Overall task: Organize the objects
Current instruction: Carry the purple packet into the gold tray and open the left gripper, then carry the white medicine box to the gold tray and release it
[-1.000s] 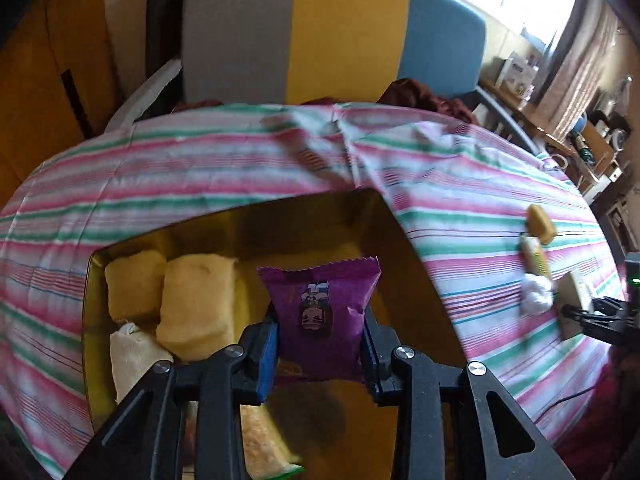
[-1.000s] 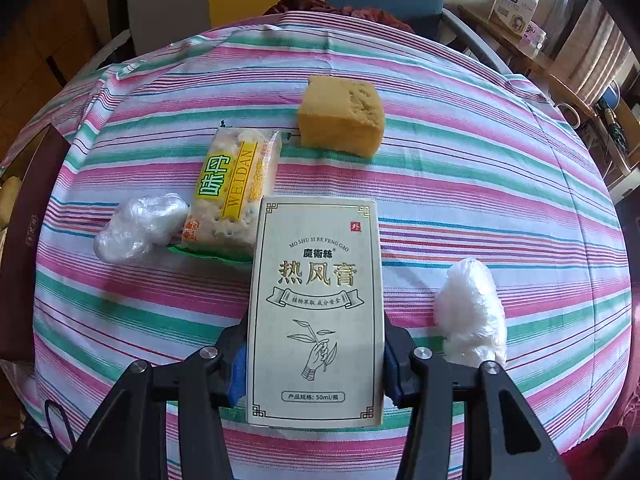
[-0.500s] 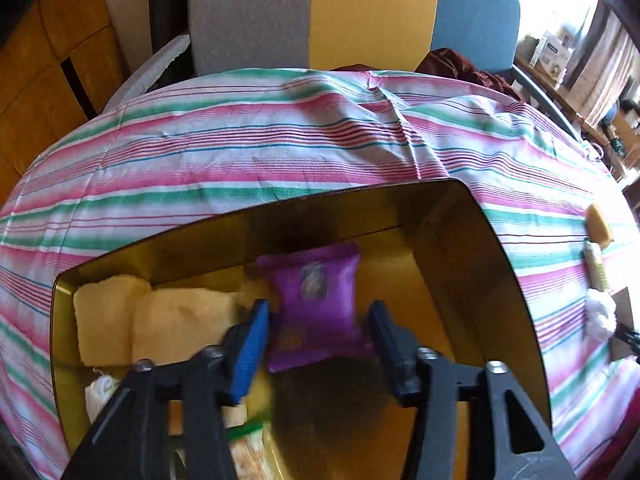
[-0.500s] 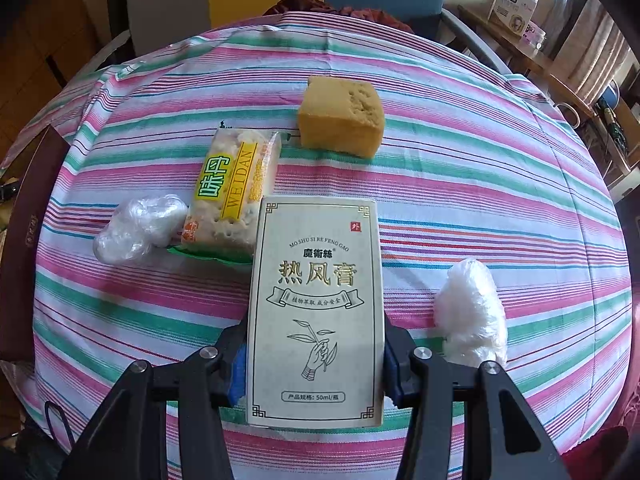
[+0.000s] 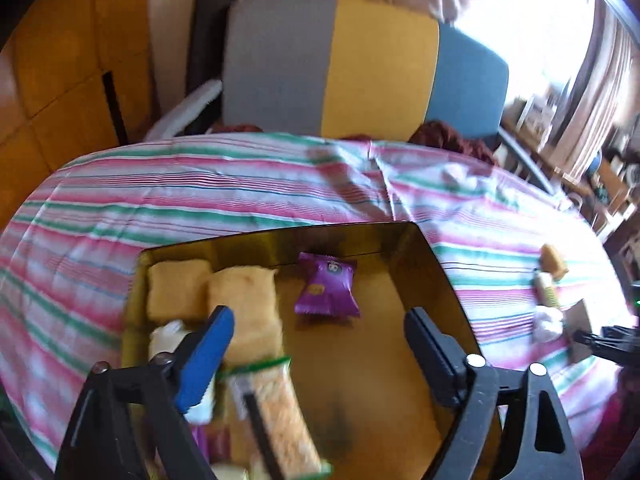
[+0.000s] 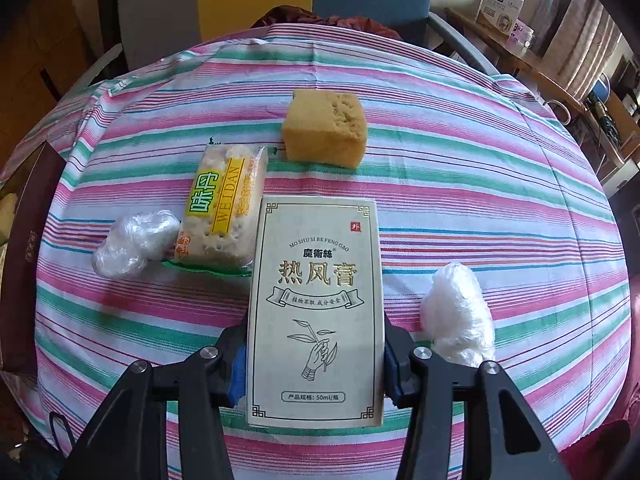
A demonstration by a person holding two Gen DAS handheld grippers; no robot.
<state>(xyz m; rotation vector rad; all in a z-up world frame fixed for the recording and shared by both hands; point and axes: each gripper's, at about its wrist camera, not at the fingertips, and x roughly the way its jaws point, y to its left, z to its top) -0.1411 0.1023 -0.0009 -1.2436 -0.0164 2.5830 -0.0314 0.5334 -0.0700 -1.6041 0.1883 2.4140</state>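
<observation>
Left gripper [image 5: 320, 332]: its jaws have just been opening and now stand wide with nothing between them, above the near half of the gold tray [image 5: 436, 268].
Purple snack packet [image 5: 326, 286]: lies flat on the tray floor beyond the open fingers, free of both pads, so the drop looks done.
Doing the step well: lift the left gripper straight off without brushing the packet or the long cracker pack [image 5: 280, 412] just beneath its blue pad [image 5: 206, 354].
Tray contents: two yellow sponge blocks [image 5: 216, 292] side by side at the far left, a white wrapped lump [image 5: 168, 334] in front of them; the right half of the floor is bare and can take more.
Right gripper [image 6: 314, 360]: clamped on the sides of the cream ointment box [image 6: 316, 300], held over the striped tablecloth [image 6: 500, 184].
Still on the cloth: clear plastic wad [image 6: 134, 242] touching the WEIDAN cracker pack [image 6: 224, 208], yellow sponge [image 6: 326, 128] beyond, white plastic wad [image 6: 458, 314] just beside the box.
In the way: the tray's raised wall; the box must clear it, and the two grippers should not crowd over the tray together.
</observation>
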